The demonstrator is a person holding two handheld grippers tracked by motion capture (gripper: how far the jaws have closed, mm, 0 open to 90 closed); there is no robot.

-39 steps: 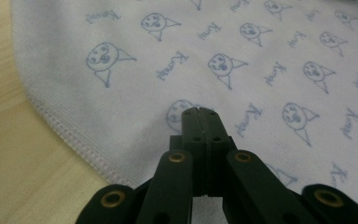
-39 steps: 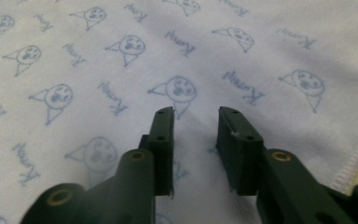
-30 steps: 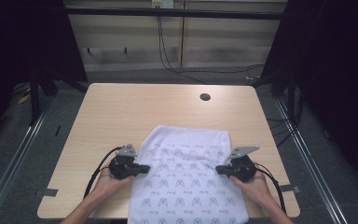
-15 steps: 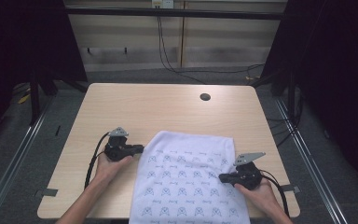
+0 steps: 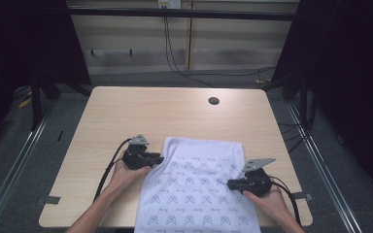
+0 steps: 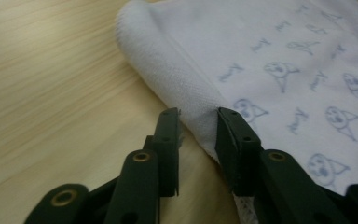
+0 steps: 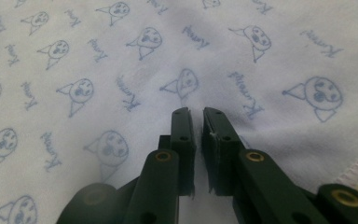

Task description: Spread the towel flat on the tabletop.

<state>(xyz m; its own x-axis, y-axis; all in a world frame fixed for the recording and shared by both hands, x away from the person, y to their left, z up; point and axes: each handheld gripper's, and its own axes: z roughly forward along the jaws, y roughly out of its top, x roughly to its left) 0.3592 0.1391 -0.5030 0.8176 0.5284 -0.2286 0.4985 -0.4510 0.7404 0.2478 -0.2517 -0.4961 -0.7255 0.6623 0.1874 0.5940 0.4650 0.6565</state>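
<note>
A white towel (image 5: 194,194) printed with blue cartoon faces lies folded on the wooden table (image 5: 141,111), and its near end hangs over the front edge. My left gripper (image 5: 158,158) is at the towel's left edge near the far corner. Its jaws have just been opening, and in the left gripper view (image 6: 198,116) the towel's (image 6: 270,42) thick folded edge lies loosely between them. My right gripper (image 5: 230,184) rests on the right part of the towel. Its jaws (image 7: 196,112) have just been opening to a narrow gap over the flat cloth (image 7: 121,60), with nothing between them.
A round cable hole (image 5: 213,101) sits in the table's far right part. Bare wood stretches beyond and left of the towel. Cables trail from both grippers towards the front edge. Dark frame posts (image 5: 36,92) and floor surround the table.
My left hand has moved away from me along the towel's left edge, then slightly right. The towel's left side, bulged out before, now lies straighter. The right hand has barely moved.
</note>
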